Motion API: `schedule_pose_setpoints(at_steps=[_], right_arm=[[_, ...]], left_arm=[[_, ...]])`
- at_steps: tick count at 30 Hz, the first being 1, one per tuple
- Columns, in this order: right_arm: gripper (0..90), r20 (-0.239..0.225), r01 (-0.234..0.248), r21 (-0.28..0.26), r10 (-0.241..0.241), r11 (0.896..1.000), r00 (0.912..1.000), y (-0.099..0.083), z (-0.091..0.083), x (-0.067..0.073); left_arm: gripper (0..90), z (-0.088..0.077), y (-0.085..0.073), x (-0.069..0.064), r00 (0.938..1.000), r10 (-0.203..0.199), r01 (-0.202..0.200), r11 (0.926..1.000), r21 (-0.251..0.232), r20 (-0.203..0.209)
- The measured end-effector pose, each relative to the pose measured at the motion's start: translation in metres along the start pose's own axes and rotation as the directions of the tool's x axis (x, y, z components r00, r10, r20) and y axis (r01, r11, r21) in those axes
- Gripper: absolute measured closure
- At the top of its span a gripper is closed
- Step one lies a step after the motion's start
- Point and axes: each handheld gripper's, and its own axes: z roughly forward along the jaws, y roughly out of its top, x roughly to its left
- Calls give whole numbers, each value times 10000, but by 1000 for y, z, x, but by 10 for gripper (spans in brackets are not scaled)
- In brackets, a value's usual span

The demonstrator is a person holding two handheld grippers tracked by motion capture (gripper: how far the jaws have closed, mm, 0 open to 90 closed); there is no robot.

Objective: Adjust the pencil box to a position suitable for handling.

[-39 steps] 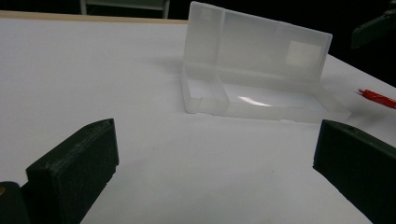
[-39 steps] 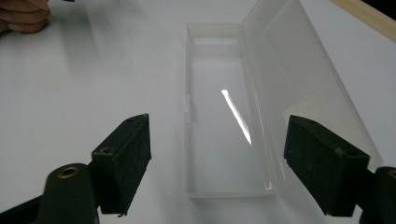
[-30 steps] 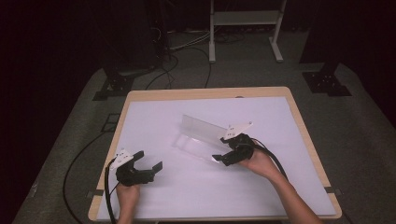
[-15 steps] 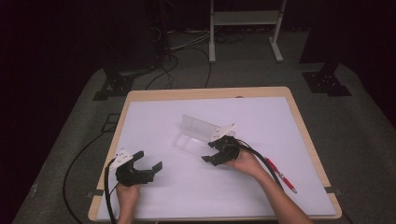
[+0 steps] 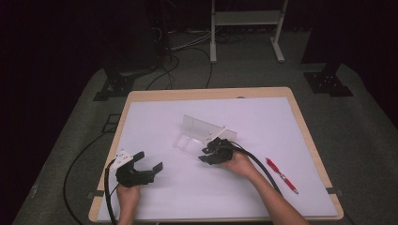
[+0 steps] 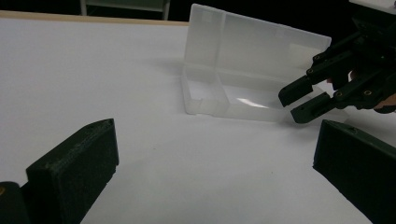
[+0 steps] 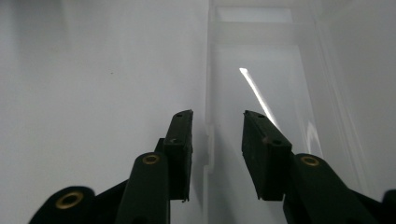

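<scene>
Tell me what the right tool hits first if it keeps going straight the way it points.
Likely the near wall of the clear box: the right tool straddles that wall, its jaws apart, having just been closing.

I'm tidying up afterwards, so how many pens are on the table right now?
1: a red pen lies on the table near its right edge, beside the person's right forearm. No other is visible.

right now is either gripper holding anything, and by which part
Nothing is gripped yet. The right gripper straddles the clear box's front wall, pads apart from it; the left gripper is open.
</scene>
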Motion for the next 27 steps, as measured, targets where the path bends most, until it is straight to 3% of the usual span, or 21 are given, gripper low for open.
schedule_pose_setpoints(at_steps=[9,27], right_arm=[[826,-406,10,102,-6,9999,9992,-2,4,-2],[861,-62,602,-350,-605,9976,9982,1,-6,0]], left_arm=[[0,0,0,0,10000,-35,35,10000,9,-11],[0,0,0,1,10000,-91,91,10000,7,-15]])
